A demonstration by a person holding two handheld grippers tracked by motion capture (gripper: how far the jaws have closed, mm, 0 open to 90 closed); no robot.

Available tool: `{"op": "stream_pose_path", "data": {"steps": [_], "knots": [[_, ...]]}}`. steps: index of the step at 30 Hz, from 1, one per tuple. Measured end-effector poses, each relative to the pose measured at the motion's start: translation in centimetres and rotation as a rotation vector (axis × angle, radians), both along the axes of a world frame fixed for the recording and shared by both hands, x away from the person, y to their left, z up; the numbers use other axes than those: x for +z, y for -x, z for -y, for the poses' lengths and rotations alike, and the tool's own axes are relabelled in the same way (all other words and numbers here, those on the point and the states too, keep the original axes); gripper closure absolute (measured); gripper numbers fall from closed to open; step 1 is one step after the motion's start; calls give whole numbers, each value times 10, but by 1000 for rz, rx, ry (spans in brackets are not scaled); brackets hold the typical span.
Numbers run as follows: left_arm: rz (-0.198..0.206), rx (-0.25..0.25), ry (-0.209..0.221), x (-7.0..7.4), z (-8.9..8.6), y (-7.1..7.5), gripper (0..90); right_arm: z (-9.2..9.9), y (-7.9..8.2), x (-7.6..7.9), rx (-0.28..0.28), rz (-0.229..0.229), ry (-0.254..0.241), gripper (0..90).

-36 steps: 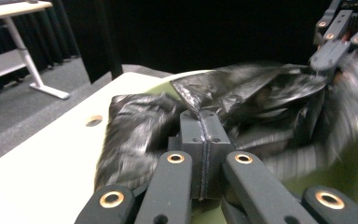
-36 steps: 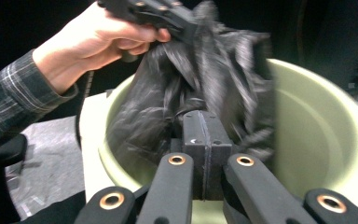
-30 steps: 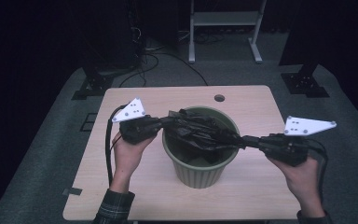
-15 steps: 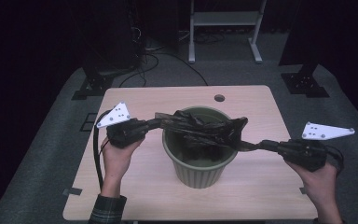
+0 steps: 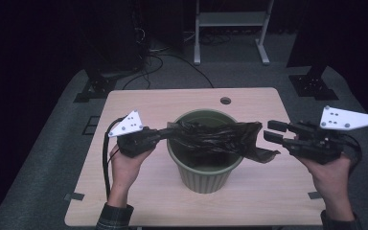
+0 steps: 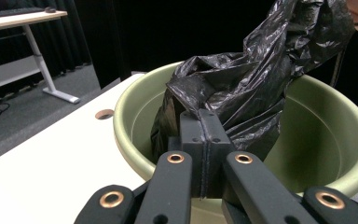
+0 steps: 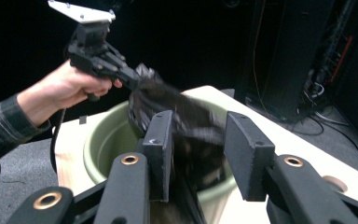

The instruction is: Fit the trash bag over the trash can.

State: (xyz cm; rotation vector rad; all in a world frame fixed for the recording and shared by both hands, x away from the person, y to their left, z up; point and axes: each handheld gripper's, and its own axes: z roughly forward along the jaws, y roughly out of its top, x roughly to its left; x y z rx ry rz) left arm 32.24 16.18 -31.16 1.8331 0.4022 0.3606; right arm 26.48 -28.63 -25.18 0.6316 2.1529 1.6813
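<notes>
Your right gripper has just let go. Its jaws have been opening and now stand apart, and nothing is pressed between the pads; in the right gripper view the black bin bag lies beyond the gap, blurred, not clamped. A second ago that gripper was reaching in over the green bin, close to the other one. It has since pulled out to the side and now hovers just off the bag's loose end, which droops over the bin's rim on that side.

Your left gripper is closed tight on the bag's other end; in the left gripper view the jaws meet flush, with the plastic bunched right in front of them, above the near rim of the bin. So the bag is stretched across the mouth of the bin, held on one side and draped free on the other.

That suggests the stretch across the opening is done, and the work now looks to be at a regrip. You would probably want a fresh pinch on the free edge to spread it over the rim. Until then, only your left gripper keeps the bag from sliding into the bin.
</notes>
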Motion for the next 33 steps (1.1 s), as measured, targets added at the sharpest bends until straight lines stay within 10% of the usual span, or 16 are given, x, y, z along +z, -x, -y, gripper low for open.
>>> {"op": "stream_pose_path", "data": {"steps": [5, 12, 23, 29, 33], "knots": [[-2, -1, 4, -1, -2, 0, 896, -17, -14, 5, 20, -4, 11, 624], [-7, 15, 9, 1, -6, -4, 896, -43, -26, -6, 100, -53, 47, 897], [-17, 47, 36, 10, -3, -22, 880, -98, -11, -36, 273, -118, 105, 900], [-17, 31, 12, 9, 8, -22, 875, -106, -13, -42, 314, -149, 78, 846], [-15, 23, 7, 8, 10, -23, 887, -85, 0, -24, 287, -86, 28, 745]]}}
